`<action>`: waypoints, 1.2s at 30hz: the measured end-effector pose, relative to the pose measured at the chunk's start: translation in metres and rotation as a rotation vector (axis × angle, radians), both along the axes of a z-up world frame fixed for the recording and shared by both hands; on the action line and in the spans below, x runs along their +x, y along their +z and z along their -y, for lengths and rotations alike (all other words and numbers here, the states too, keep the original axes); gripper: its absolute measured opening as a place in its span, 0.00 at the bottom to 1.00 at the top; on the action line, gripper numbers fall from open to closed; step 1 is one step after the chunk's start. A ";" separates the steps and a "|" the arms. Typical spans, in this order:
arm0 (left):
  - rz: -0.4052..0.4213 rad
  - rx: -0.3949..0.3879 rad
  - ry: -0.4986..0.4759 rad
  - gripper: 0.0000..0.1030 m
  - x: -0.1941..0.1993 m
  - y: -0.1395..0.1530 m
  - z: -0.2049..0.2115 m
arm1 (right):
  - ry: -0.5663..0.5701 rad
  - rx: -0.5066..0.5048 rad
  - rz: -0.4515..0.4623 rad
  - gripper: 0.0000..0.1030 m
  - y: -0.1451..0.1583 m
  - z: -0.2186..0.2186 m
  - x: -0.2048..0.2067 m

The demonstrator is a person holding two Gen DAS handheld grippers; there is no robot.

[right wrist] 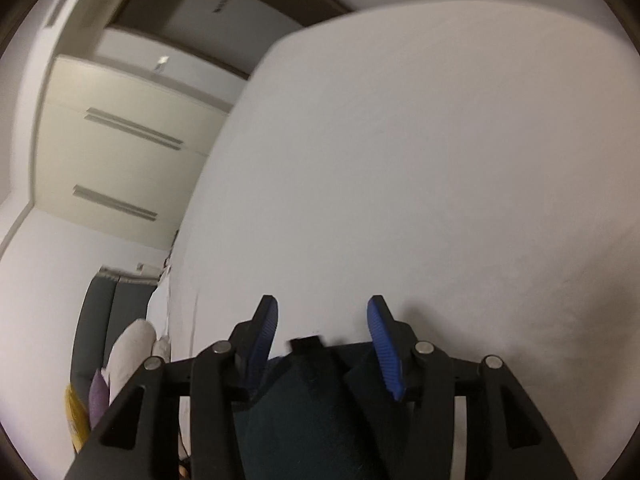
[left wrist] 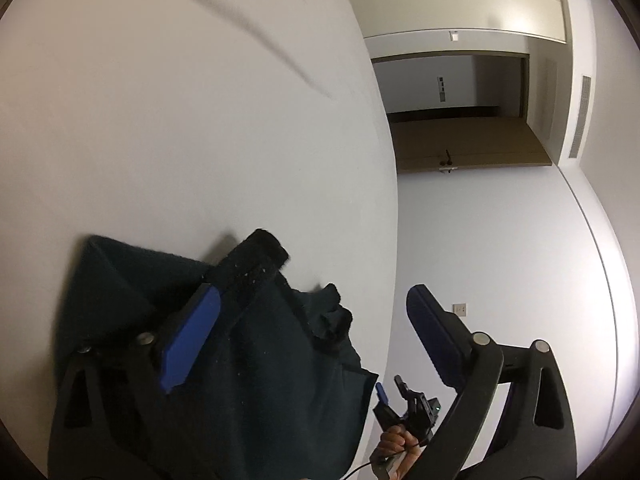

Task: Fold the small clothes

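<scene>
A dark teal garment with a black cuff lies bunched on a white surface. My left gripper stands open wide. Its left blue pad rests against the cloth just below the cuff, and the other finger hangs clear past the surface's edge. In the right wrist view my right gripper is open, and the garment lies low between its fingers with a gap to each blue pad. A hand holds that right gripper, seen small in the left wrist view.
The white surface stretches far ahead of both grippers. Its edge runs down the middle of the left wrist view, with a wooden door and white walls beyond. Pale cupboards, a grey upholstered piece and cushions stand beside it.
</scene>
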State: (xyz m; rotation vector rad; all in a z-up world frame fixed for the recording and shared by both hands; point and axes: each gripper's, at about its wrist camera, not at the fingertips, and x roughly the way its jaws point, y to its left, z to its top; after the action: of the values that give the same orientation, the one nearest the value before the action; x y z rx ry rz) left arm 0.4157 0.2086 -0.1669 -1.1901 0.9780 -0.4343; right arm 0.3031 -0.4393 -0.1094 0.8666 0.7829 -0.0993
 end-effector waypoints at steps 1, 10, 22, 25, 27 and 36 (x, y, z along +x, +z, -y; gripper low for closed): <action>0.000 0.003 0.003 0.93 -0.001 0.002 -0.004 | 0.012 -0.020 0.006 0.49 0.006 -0.004 -0.002; 0.133 0.203 0.075 0.93 -0.050 0.046 -0.046 | 0.270 -0.280 0.009 0.49 0.029 -0.075 -0.021; 0.141 0.489 -0.225 0.69 -0.074 0.036 0.025 | 0.405 -0.330 -0.017 0.49 0.009 -0.122 -0.039; 0.115 0.542 -0.276 0.53 -0.062 0.029 0.027 | 0.406 -0.338 -0.026 0.49 0.004 -0.119 -0.044; 0.098 0.524 -0.291 0.46 -0.054 0.026 0.024 | 0.388 -0.322 -0.025 0.49 0.001 -0.114 -0.046; 0.034 0.641 -0.301 0.37 -0.033 0.012 0.034 | 0.362 -0.312 -0.044 0.49 -0.011 -0.100 -0.052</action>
State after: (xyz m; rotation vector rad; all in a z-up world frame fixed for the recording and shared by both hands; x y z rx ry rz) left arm 0.3831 0.1742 -0.1553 -0.4590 1.1570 -0.3356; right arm 0.2512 -0.3389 -0.1203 0.4207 0.9256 0.0794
